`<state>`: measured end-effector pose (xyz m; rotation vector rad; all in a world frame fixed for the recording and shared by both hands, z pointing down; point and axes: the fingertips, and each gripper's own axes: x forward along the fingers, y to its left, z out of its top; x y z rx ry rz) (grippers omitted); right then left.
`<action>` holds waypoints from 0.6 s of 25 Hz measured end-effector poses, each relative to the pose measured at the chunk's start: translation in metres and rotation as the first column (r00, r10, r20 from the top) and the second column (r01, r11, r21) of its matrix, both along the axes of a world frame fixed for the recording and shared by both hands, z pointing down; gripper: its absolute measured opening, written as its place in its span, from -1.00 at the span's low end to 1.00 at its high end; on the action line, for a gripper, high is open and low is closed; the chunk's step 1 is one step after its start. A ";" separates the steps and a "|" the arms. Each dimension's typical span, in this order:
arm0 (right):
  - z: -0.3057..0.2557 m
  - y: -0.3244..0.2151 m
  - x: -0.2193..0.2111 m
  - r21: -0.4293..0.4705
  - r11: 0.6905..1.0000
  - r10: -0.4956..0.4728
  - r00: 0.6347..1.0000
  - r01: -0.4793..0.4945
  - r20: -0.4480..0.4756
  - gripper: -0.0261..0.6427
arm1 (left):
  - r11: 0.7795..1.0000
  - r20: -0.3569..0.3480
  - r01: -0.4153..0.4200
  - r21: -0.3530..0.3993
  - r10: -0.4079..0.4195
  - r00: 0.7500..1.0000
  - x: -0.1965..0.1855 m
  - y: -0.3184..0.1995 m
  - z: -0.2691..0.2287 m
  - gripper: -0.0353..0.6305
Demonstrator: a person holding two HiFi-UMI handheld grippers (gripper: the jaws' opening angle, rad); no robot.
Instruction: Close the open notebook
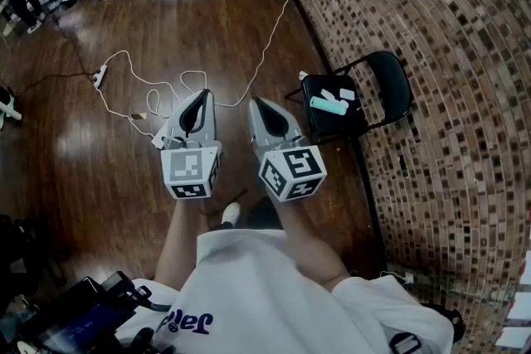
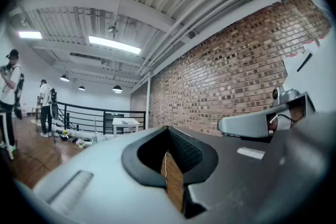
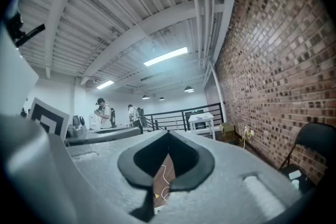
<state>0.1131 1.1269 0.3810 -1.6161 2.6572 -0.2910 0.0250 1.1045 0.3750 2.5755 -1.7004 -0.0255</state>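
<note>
Inspecting the jaws first: the left gripper (image 2: 170, 165) is clenched on nothing, with only a thin slit of wood floor (image 1: 91, 162) showing between its tips. The right gripper (image 3: 164, 168) reads the same, closed and empty. Both point level and side by side above the floor, in front of the person.

No open notebook shows in any view. The nearest surface is a black chair (image 1: 392, 77) against the brick wall (image 1: 452, 104), to the right of the right gripper. It carries a mint tube (image 1: 328, 104) and small white items, none of which reads as a notebook.

Judgement: a notebook should be light, with thin, limp pages and a somewhat stiffer cover. The hold belongs on the free outer edge of the cover. Pinching loose pages risks creasing or tearing them.
</note>
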 end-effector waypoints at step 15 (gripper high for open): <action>0.025 -0.153 0.033 -0.054 0.997 -0.046 0.999 0.047 0.021 -0.95 | 0.996 0.003 0.085 -0.037 -0.085 0.996 0.009 -0.139 0.026 -0.85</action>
